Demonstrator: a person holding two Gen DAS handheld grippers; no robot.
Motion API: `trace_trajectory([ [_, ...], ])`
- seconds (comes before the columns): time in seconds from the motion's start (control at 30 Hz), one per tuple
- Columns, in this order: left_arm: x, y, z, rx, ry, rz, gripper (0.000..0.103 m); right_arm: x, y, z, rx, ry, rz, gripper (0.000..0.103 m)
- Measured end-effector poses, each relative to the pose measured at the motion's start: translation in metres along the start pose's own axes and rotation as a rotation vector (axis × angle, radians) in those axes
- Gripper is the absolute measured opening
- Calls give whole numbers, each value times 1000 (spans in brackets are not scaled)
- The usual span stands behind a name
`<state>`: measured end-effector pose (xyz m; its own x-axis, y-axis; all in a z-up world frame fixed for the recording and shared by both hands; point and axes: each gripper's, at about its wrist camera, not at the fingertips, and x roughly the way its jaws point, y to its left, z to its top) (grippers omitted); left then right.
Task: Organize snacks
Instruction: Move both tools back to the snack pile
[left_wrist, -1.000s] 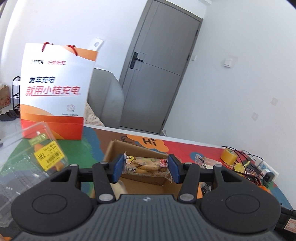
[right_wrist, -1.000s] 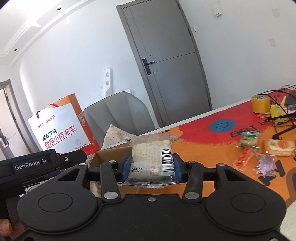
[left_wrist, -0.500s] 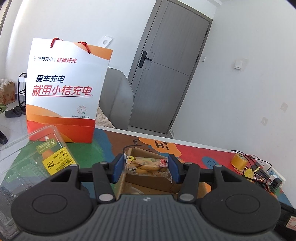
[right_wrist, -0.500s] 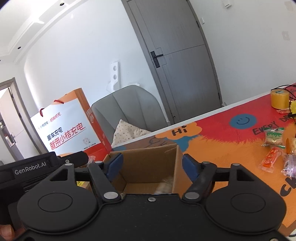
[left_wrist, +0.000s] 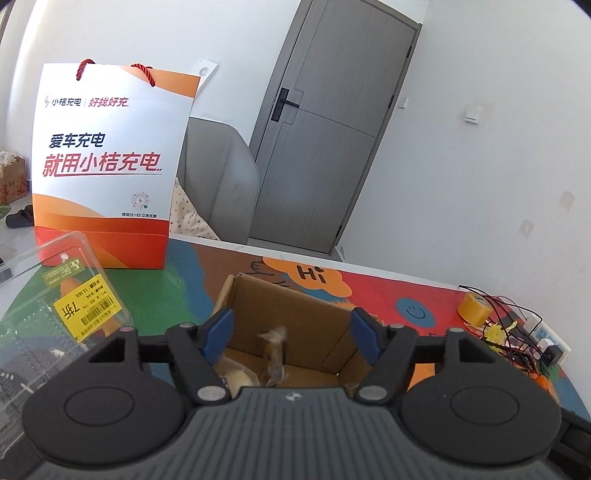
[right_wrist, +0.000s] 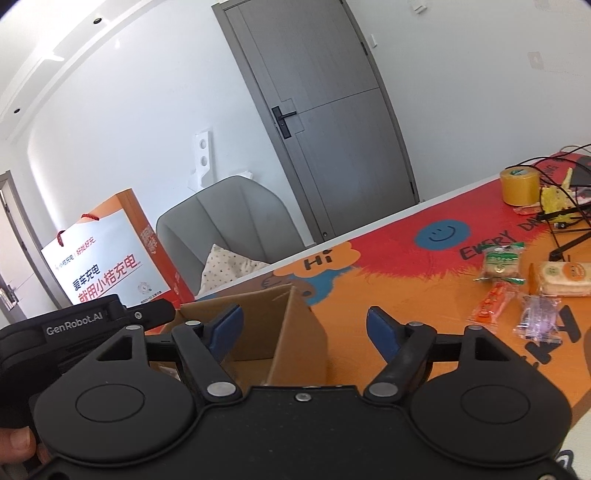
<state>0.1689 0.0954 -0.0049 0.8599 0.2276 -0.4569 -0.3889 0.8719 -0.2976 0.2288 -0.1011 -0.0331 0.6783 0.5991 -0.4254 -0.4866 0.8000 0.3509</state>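
1. Left claw (left_wrist: 291, 334): jaws apart and just been opening, w/ nothing pinched. A blurred snack packet (left_wrist: 275, 352) shows between the blue pads but touches neither; it sits low inside the cardboard box (left_wrist: 284, 306), approx. mid-gap.
2. Box is straight ahead of the left claw, open top up, on the bright printed counter (left_wrist: 369, 291). Another pale wrapped snack (left_wrist: 236, 376) lies on the box floor, nearer the left pad.
3. Right claw (right_wrist: 304, 328): jaws apart, opened over the last second, empty. The box (right_wrist: 291, 332) is below & ahead; its right wall edge runs up through the gap.
4. Loose snacks on the counter, right of the right claw & well apart from it: green-wrapped cake (right_wrist: 502, 262), pale biscuit pack (right_wrist: 563, 278), orange sachet (right_wrist: 491, 304), clear purple-tint packet (right_wrist: 539, 319).
5. Left claw's body (right_wrist: 74, 325) shows at left in the right wrist view, beside the box.
6. Other stuff: white/orange paper bag (left_wrist: 110, 166) standing behind, clear plastic clamshell (left_wrist: 62, 306) w/ yellow label at left, yellow tape roll (right_wrist: 521, 184) far right.
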Motion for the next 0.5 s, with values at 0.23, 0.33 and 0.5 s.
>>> trace_trajectory([
  [0.23,-6,-14,-9,26,26,-18,79,-11,-17,-6,25,0,-31,75],
  [0.33,-8,-19,-11,30,34,-24,82,-15,-24,-7,39,5,-41,77],
  [0.5,-9,-29,-15,45,52,-7,86,-25,-33,-8,45,0,-52,87],
])
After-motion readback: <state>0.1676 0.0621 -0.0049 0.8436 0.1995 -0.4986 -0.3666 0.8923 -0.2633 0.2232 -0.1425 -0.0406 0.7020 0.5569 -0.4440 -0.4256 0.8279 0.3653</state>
